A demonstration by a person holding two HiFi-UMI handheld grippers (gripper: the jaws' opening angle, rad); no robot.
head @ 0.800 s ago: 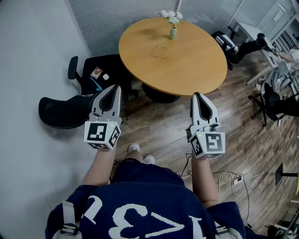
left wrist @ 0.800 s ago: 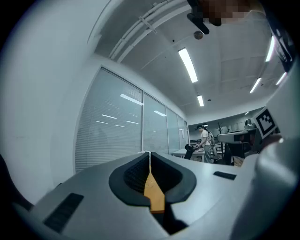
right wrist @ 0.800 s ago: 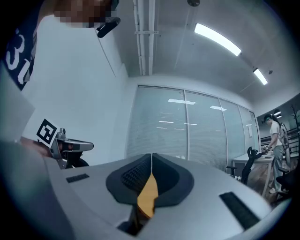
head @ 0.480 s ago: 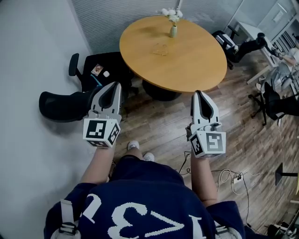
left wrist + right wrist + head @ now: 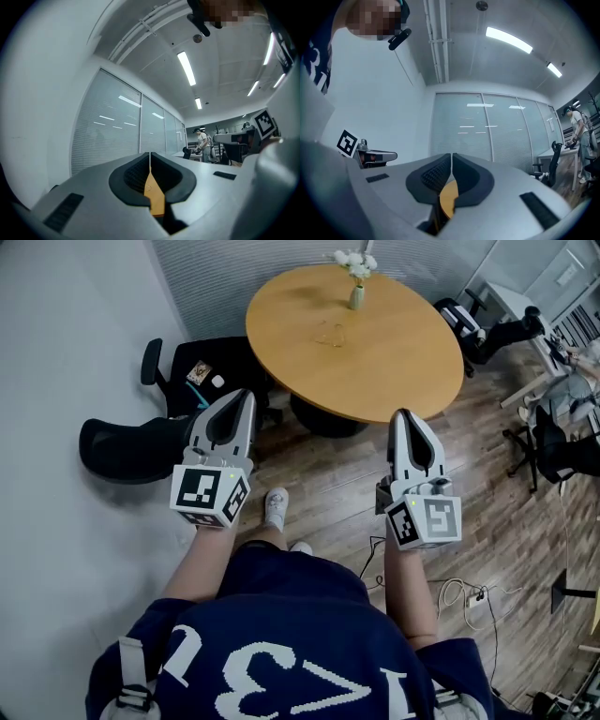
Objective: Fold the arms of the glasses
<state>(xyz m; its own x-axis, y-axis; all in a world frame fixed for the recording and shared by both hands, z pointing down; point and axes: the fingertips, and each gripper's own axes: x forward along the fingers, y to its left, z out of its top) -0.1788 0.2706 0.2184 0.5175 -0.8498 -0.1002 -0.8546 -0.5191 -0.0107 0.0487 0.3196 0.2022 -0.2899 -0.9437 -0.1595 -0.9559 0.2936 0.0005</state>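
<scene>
The person's dark blue top (image 5: 281,643) with its large white print fills the bottom of the head view and is cut off by the frame edge. It hides the legs, so only one pale shoe (image 5: 276,507) shows in full on the wooden floor (image 5: 337,488).

Both forearms reach forward. The left gripper (image 5: 244,397) has its jaws pressed together with nothing between them. In the left gripper view the dark pads meet in a thin line, and only a narrow orange-brown sliver shows in the hollow behind them. The right gripper (image 5: 403,416) has its jaws together and empty as well, with the same kind of sliver in its own view. Both grippers hang in the air above the floor, short of the worktop (image 5: 403,357), with their tips aimed towards it.

A black office chair (image 5: 122,448) lies to the left by the wall, partly hidden behind the left gripper. A loose white cable (image 5: 457,596) lies on the floor at the right.

The round wooden worktop stands beyond the grippers. The glasses (image 5: 329,333) sit on it a little past its centre, well apart from both sets of jaws. They are pale, small and faint against the wood. I cannot tell which way they point, how their long axis runs, or whether their arms are out or folded. A small vase (image 5: 356,296) of white flowers stands near the far edge, beyond the glasses.
</scene>
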